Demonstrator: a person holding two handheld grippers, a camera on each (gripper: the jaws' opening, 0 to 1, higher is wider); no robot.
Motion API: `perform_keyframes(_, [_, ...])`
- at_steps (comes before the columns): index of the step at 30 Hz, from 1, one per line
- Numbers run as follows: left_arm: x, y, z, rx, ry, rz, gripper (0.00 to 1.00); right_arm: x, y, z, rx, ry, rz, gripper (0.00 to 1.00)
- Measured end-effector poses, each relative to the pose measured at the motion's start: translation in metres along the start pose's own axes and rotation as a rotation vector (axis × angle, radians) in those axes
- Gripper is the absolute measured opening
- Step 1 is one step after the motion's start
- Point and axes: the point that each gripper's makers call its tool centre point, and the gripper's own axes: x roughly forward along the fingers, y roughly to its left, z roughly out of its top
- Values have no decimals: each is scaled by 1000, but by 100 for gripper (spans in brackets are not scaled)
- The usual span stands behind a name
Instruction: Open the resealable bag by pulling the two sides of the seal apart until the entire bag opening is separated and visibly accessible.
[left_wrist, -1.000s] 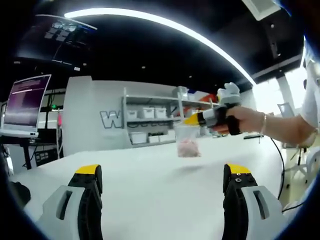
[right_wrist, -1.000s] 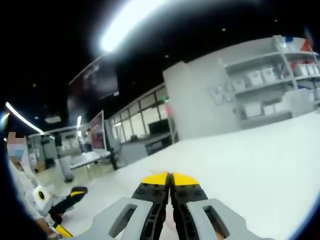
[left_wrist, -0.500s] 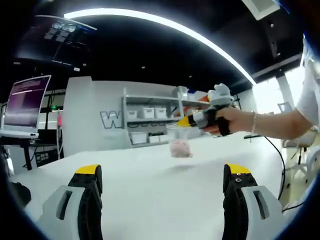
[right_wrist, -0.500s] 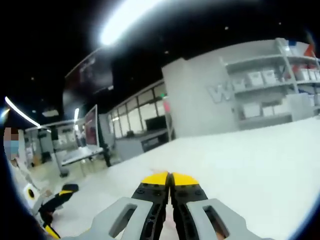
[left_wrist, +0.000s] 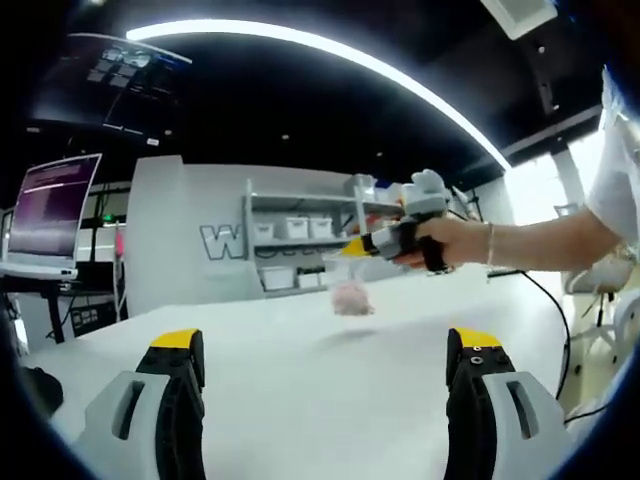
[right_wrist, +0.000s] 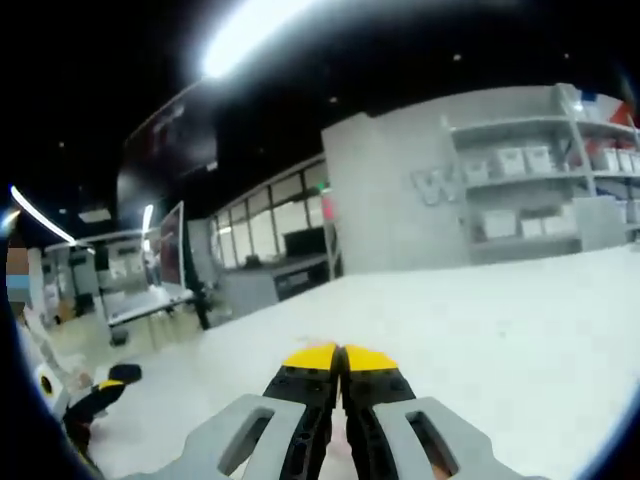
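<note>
Right of centre in the left gripper view, the right tool (left_wrist: 352, 246) is seen clenched on the top edge of the resealable bag (left_wrist: 349, 291), which hangs with pink contents above the white desk (left_wrist: 300, 380). At the bottom of that view, the left tool (left_wrist: 325, 345) is held released, jaws wide apart. In the right gripper view the yellow tips are pressed together.

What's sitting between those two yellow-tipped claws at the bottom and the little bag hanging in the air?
Nothing but bare white table. In the left gripper view, the open left gripper faces the bag, which the right gripper holds above the tabletop.
</note>
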Motion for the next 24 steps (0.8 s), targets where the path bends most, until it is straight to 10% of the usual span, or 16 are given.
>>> perform_keyframes(24, [1,0,0,5,0,0,99,36,-18,1,2,19,-36,0])
